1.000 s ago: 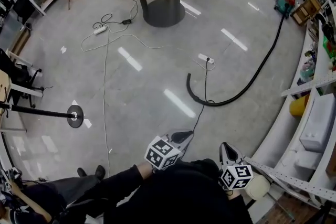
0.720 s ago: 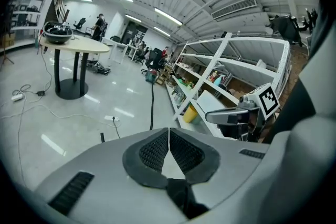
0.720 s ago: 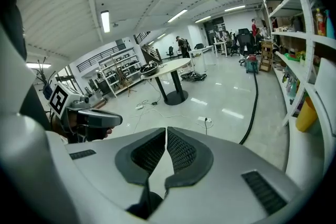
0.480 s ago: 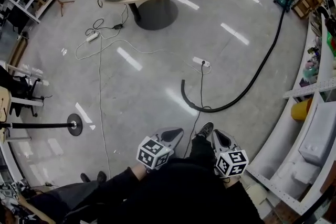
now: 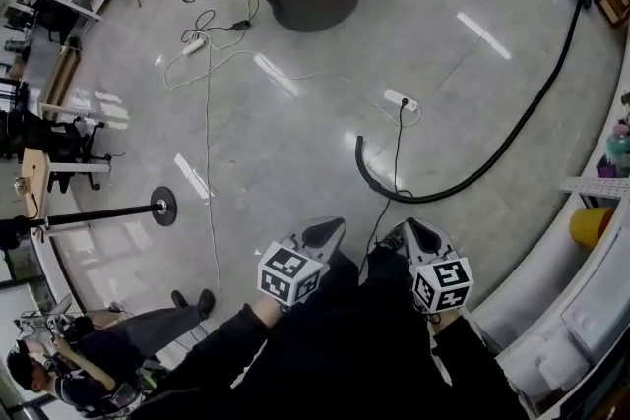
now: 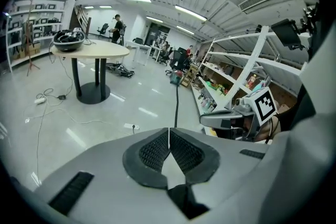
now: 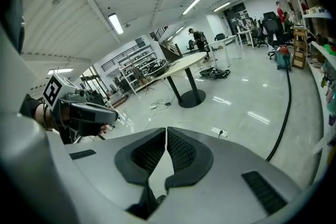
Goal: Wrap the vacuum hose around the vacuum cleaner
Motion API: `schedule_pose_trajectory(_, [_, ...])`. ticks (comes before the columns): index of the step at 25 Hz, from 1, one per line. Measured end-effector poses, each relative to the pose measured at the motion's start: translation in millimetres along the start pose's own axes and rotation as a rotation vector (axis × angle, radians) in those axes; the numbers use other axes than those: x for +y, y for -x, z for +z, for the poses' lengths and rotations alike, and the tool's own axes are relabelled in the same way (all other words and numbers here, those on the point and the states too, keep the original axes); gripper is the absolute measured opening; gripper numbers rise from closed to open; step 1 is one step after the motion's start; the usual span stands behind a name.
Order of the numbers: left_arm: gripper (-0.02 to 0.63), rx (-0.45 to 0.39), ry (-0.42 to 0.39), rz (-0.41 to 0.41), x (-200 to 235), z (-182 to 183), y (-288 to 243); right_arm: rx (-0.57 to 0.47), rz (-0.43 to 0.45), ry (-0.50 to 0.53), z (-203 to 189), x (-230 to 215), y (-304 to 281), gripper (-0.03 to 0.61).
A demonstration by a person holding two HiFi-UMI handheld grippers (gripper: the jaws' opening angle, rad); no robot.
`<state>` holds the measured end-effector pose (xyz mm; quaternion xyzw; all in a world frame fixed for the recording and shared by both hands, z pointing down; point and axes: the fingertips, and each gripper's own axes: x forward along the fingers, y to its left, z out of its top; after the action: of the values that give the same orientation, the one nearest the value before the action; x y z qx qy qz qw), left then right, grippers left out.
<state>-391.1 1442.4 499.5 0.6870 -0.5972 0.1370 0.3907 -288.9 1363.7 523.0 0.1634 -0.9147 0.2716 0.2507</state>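
I've got L gripper (image 5: 323,231) & R gripper (image 5: 415,227) side by side, both jaws shut & empty, vacuum hose (image 5: 492,159) on floor (image 5: 295,148) ahead, well apart.

Head view looks steeply down; all views share the hose (image 5: 502,148).

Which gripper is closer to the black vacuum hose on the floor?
Right. The right gripper hangs just short of the vacuum hose's curled bend; the left gripper is off to that bend's left, farther away. Neither touches it.
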Motion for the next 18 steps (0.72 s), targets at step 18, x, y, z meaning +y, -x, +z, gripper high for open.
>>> schedule_pose_trajectory(18, [0.023, 0.170, -0.122, -0.246, 119, 22, -118, 0.084, -0.144, -0.106, 26, -24, -128, 0.020])
